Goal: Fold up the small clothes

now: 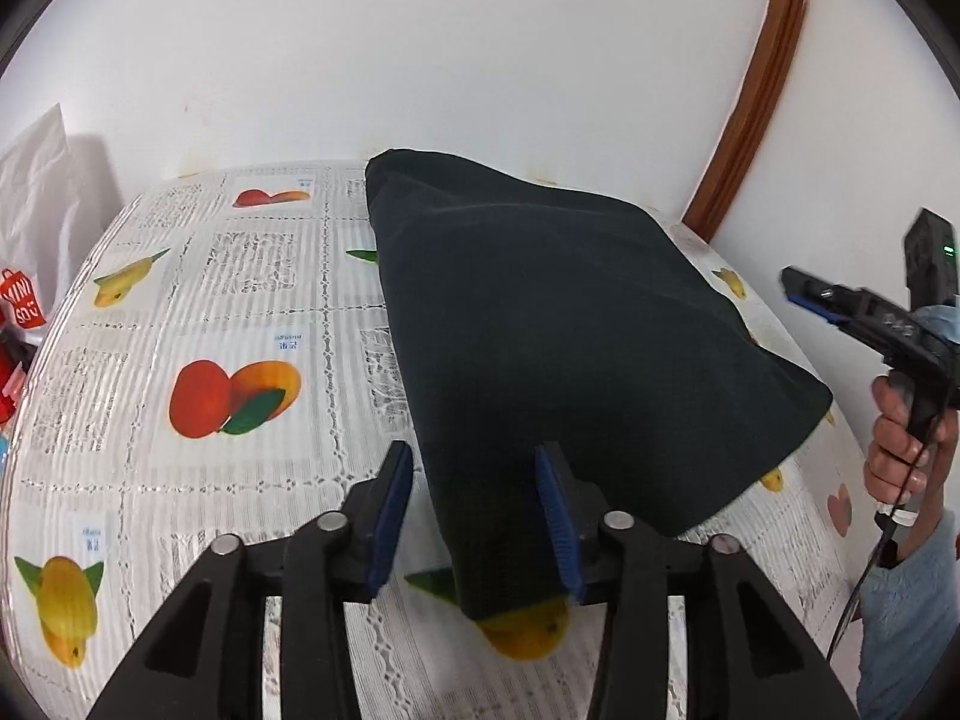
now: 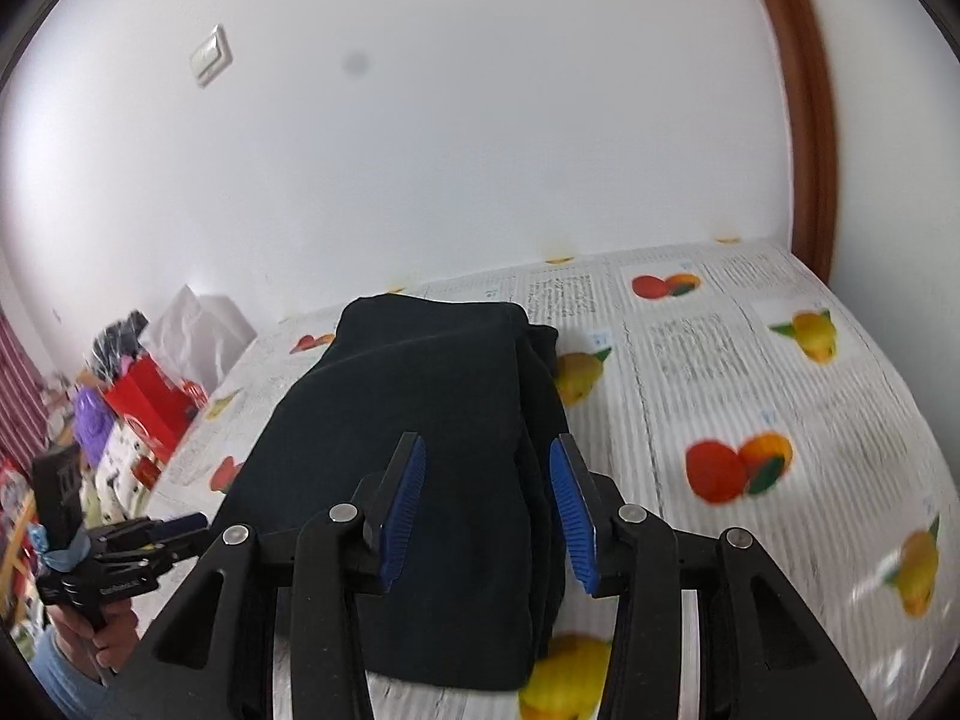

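Note:
A dark folded garment (image 1: 570, 330) lies on the fruit-print tablecloth (image 1: 180, 312); it also shows in the right wrist view (image 2: 420, 450). My left gripper (image 1: 474, 480) is open, its blue pads either side of the garment's near left corner, just above it. My right gripper (image 2: 486, 480) is open above the garment's near right edge, not touching it as far as I can tell. The right gripper also shows from the side at the right of the left wrist view (image 1: 798, 291), held in a hand. The left gripper shows at the lower left of the right wrist view (image 2: 192, 525).
A white wall rises right behind the table. A brown door frame (image 1: 750, 120) stands at the back right. Red bags (image 2: 150, 408), a white bag (image 1: 30, 180) and clutter sit beyond the table's left end.

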`<action>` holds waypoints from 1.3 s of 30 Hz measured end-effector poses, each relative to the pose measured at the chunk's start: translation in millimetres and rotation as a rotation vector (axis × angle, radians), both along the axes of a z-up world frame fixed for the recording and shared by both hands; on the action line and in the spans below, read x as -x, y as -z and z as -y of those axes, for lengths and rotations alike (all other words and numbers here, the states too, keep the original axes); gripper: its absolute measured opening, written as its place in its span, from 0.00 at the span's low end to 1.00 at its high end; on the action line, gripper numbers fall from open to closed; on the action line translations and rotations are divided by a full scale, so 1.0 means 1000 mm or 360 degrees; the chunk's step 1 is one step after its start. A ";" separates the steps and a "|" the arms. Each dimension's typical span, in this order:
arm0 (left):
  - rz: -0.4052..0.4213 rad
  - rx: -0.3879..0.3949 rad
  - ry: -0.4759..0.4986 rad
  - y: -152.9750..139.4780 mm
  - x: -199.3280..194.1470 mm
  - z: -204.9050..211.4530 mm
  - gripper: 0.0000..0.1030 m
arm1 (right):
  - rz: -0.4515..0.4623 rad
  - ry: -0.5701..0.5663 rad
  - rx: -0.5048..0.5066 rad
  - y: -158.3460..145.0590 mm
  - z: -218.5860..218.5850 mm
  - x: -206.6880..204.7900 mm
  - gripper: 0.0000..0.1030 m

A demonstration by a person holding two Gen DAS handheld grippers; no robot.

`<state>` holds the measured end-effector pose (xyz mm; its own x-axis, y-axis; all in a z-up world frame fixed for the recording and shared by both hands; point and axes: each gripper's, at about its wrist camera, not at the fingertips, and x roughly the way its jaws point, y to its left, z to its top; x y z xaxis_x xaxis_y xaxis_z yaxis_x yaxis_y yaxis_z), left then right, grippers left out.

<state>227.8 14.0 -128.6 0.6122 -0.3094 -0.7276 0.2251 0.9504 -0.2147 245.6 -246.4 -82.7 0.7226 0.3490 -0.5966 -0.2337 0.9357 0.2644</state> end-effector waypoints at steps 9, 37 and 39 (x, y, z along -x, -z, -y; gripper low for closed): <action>-0.0032 -0.0055 0.0014 0.012 -0.009 0.011 0.43 | -0.0114 0.0050 -0.0225 0.047 0.000 -0.041 0.03; -0.0141 -0.0062 -0.0072 0.015 0.026 0.007 0.44 | -0.0108 0.0227 0.0280 0.063 -0.005 0.063 0.12; -0.0149 -0.0054 -0.0080 0.016 0.029 0.005 0.44 | -0.0112 0.0219 0.0298 0.064 -0.006 0.064 0.12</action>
<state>199.1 8.7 -144.2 0.5552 -0.2547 -0.7918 0.1577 0.9669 -0.2004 182.0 -240.2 -146.3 0.7102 0.1285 -0.6921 -0.0876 0.9917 0.0942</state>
